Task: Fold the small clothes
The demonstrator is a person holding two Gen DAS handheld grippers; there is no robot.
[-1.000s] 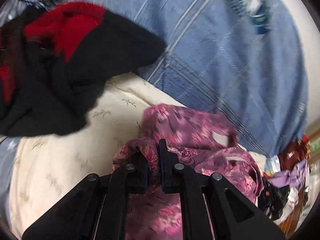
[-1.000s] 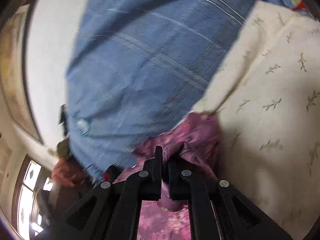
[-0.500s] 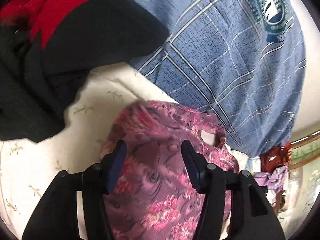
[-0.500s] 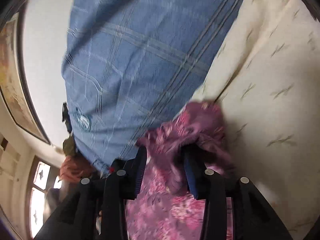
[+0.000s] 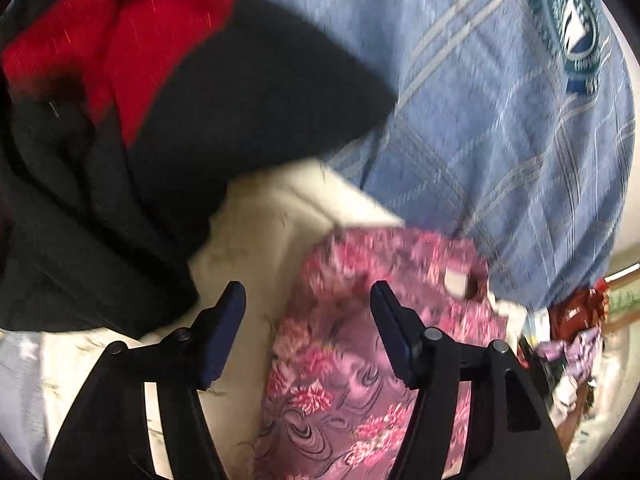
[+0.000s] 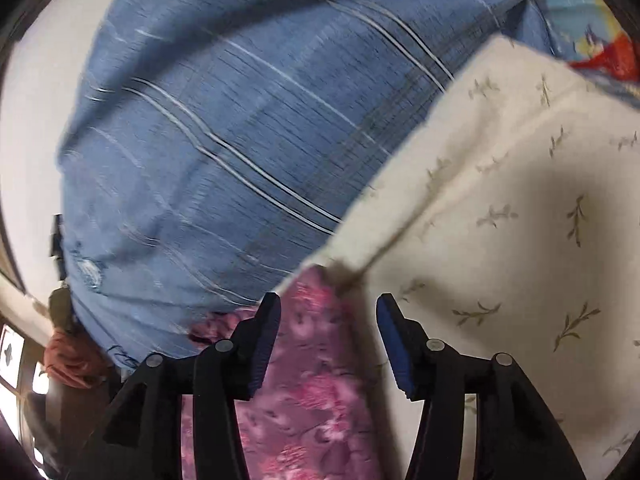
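On my left camera I see the left gripper [image 5: 306,300] with its jaws opening; they stand well apart and nothing is pressed by them. The pink cloth [image 5: 352,364] lies below, on the cream sheet [image 5: 256,220], and it passes between the two fingers in the picture, but the blue pads [image 5: 390,332] do not touch it as far as I can tell. The left finger is over the bare sheet, the right finger is over the cloth. The cloth has a flower pattern and looks flat and long, going from the bottom edge up to the blue plaid fabric [image 5: 500,128], which has a round green emblem [image 5: 572,28] near the top right. At the upper left there is a black garment [image 5: 240,120] with a red part [image 5: 132,24], lying partly on the sheet, close to the left finger but apart from the pink cloth. At the far right edge I see some mixed small things, too blurred to name. On my right camera the right gripper [image 6: 328,308] is also opening its jaws, with a clear gap, and it holds nothing. The pink cloth [image 6: 304,380] lies under it, mostly near the left finger, and its tip reaches the border where the cream sheet [image 6: 500,200] meets the blue plaid fabric [image 6: 220,140]. Both pictures are a little blurred.
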